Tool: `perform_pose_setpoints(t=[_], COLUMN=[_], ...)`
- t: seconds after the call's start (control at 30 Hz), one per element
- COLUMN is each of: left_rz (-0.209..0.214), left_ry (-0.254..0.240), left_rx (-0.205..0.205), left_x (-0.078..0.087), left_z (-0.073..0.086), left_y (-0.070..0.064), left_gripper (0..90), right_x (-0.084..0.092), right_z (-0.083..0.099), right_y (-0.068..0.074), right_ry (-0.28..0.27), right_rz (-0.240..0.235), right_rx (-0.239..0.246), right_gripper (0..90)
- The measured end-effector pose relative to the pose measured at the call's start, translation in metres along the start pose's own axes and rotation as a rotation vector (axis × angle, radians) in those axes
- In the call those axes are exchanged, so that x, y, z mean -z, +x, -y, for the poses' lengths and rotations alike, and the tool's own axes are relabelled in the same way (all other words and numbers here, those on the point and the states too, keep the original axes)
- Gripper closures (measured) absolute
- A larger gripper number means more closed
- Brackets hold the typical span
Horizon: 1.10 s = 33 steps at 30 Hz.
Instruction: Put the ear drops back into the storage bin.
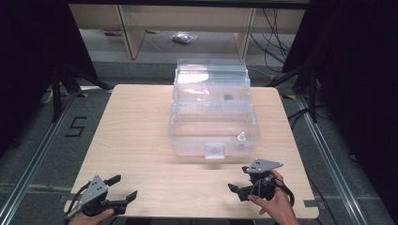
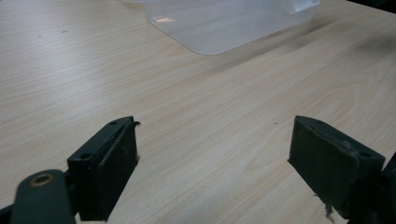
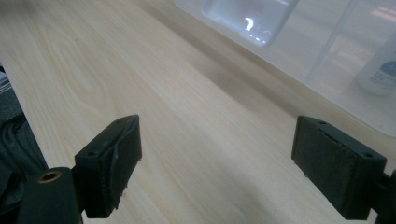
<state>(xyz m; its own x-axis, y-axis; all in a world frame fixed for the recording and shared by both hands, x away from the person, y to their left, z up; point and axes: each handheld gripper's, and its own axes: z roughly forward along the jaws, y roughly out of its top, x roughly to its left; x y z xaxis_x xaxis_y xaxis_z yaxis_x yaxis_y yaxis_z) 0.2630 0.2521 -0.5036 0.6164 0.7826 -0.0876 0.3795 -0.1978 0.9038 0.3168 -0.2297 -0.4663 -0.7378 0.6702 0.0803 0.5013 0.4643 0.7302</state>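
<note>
Box [image 1: 213,123]: one clear plastic box sits at the centre of the high view, on the far half of one pale wooden table [image 1: 136,140]. Two grippers are in play. The left gripper [image 1: 126,186] lies at the lower left of the high view, held by a hand [image 1: 91,218] at the bottom edge, its jaws spread wide with nothing between them; in the left gripper view the two black jaws stand far apart over bare wood, and a rounded corner of the box [image 2: 219,23] shows at the top centre. The right gripper [image 1: 238,179] lies at the lower right of the high view, held by the other hand [image 1: 277,206], jaws likewise spread and empty, pointing toward the left of the frame; it is near the box's front wall but apart from it. In the right gripper view the box wall [image 3: 327,56] runs across the upper right. The box is see-through, with its lid raised at the back and a tiered tray [image 1: 211,91] above the lower tub. One square latch [image 1: 215,150] hangs at the middle of the front wall. One small white bottle [image 1: 241,138] stands inside the tub toward its right front corner. One small dark item [image 1: 228,97] lies in the tray; what it is cannot be told.
</note>
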Motion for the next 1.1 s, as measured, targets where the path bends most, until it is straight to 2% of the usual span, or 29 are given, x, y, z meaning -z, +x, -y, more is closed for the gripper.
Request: perform_pose_setpoints(t=[0.03,0.17,0.23,0.27,0.3,0.37,0.4,0.5,0.53,0.57,0.67,0.7,0.8,0.9,0.97,1.07,1.1], left_rz=[-0.004,0.002,0.001,-0.004,-0.004,0.003,-0.004,0.002,-0.001,-0.004,-0.003,-0.005,-0.005,-0.003,-0.004,-0.004,-0.004], left_ry=[0.013,0.008,0.008,0.012,0.012,0.007,0.01,0.007,0.013,0.016,0.017,0.016,0.017,0.017,0.016,0.017,0.017], left_rx=[-0.003,-0.002,-0.003,-0.003,-0.003,-0.002,-0.004,-0.004,-0.006,-0.008,-0.009,-0.008,-0.008,-0.009,-0.008,-0.009,-0.01], left_x=[0.001,0.001,0.001,0.001,0.001,0.0,0.001,0.0,0.001,0.001,0.001,0.001,0.001,0.001,0.001,0.001,0.001], left_z=[-0.001,0.0,0.0,-0.001,0.0,0.0,0.0,0.0,0.0,0.0,0.0,0.0,0.0,0.0,0.0,0.0,0.0], left_y=[0.0,0.0,0.0,0.0,0.0,0.0,0.0,0.0,0.0,0.0,0.0,0.0,0.0,0.0,0.0,0.0,0.0], left_gripper=[14.7,14.7,14.7,14.7,14.7,14.7,14.8,14.7,14.7,14.7,14.7,14.7,14.7,14.7,14.7,14.8,14.7], right_x=[0.0,-0.001,-0.001,-0.001,-0.001,-0.002,-0.002,-0.004,-0.005,-0.003,-0.003,-0.003,-0.003,-0.001,-0.002,-0.002,-0.003], right_z=[0.001,0.005,0.007,0.007,0.009,0.01,0.012,0.016,0.018,0.018,0.021,0.021,0.023,0.023,0.024,0.024,0.024], right_y=[0.0,0.004,0.004,0.004,0.007,0.005,0.006,0.006,0.008,0.007,0.01,0.01,0.013,0.013,0.012,0.012,0.012], right_ry=[0.006,0.018,0.026,0.033,0.035,0.037,0.039,0.05,0.04,0.064,0.071,0.065,0.059,0.09,0.068,0.078,0.063], right_rz=[-0.008,-0.009,-0.004,-0.002,-0.005,-0.001,0.004,0.006,0.01,-0.003,0.005,0.003,0.011,0.012,0.018,0.02,0.008], right_rx=[0.007,-0.008,0.006,0.002,-0.026,0.002,-0.008,0.012,-0.001,0.005,0.001,0.021,-0.008,-0.008,0.018,0.0,-0.003], right_gripper=[17.1,16.9,16.9,16.9,16.9,16.8,16.8,16.8,16.8,16.8,16.8,16.8,16.7,16.7,16.7,16.7,16.7])
